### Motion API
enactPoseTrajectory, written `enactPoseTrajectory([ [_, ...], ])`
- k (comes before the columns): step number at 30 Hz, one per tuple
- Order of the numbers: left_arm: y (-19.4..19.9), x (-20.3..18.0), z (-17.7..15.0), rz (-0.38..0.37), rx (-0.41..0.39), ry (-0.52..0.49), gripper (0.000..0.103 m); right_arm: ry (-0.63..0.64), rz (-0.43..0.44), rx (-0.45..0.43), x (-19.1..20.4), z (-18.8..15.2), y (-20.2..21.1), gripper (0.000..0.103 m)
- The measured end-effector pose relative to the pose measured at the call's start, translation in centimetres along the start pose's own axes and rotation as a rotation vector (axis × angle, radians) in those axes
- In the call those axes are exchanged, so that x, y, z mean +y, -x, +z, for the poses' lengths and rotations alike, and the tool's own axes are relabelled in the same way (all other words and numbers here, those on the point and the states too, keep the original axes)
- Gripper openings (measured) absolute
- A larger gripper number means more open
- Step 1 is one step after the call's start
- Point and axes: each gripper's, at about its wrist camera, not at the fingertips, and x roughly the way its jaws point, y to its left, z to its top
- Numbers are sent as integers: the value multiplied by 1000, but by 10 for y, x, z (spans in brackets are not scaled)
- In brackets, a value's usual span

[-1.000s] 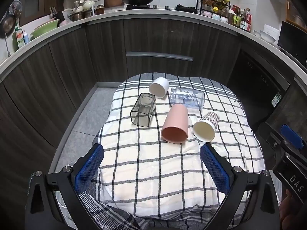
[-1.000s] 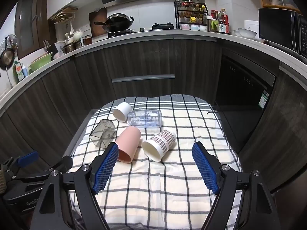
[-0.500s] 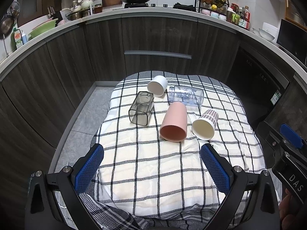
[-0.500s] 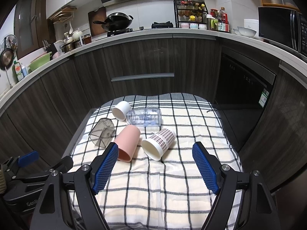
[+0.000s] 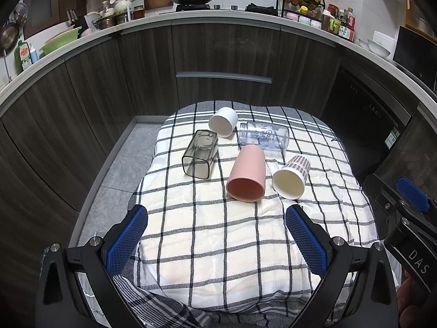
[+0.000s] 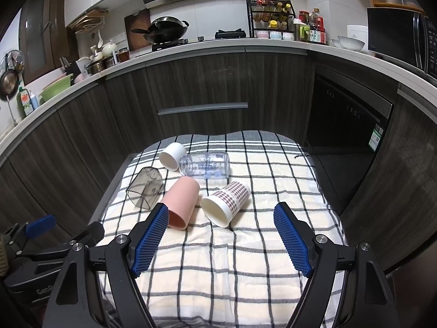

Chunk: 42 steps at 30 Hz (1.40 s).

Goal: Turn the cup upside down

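Note:
Several cups lie on their sides on a checked cloth [image 5: 218, 246]: a pink cup [image 5: 247, 176] [image 6: 181, 201], a plaid paper cup [image 5: 292, 176] [image 6: 226, 201], a white cup [image 5: 222, 121] [image 6: 172, 155], a clear jar [image 5: 263, 136] [image 6: 206, 165] and a smoky square glass [image 5: 199, 154] [image 6: 144, 187]. My left gripper [image 5: 217, 214] is open and empty, short of the pink cup. My right gripper [image 6: 221, 211] is open and empty, just short of the plaid cup.
The cloth covers a small table with dark kitchen cabinets [image 6: 202, 90] behind and floor [image 5: 114, 169] to the left. The right gripper's body [image 5: 404, 224] shows at the left wrist view's right edge; the left gripper's body [image 6: 41, 248] shows at the right wrist view's lower left.
Both views have shifted slightly, with the cups a touch higher in the left wrist view. Nothing on the cloth has moved and both grippers stay open.

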Motion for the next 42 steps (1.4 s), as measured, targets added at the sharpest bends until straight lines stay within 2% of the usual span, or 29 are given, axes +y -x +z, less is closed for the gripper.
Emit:
enactPoseTrajectory([
  [13, -6, -2, 2, -5, 12, -6, 103, -7, -1, 21, 0, -1, -11, 79],
  [28, -33, 7, 21, -18, 25, -30, 103, 7, -12, 25, 12, 8, -26, 79],
  [42, -78, 17, 46, -15, 77, -56, 103, -3, -39, 19, 21, 32, -71, 79],
])
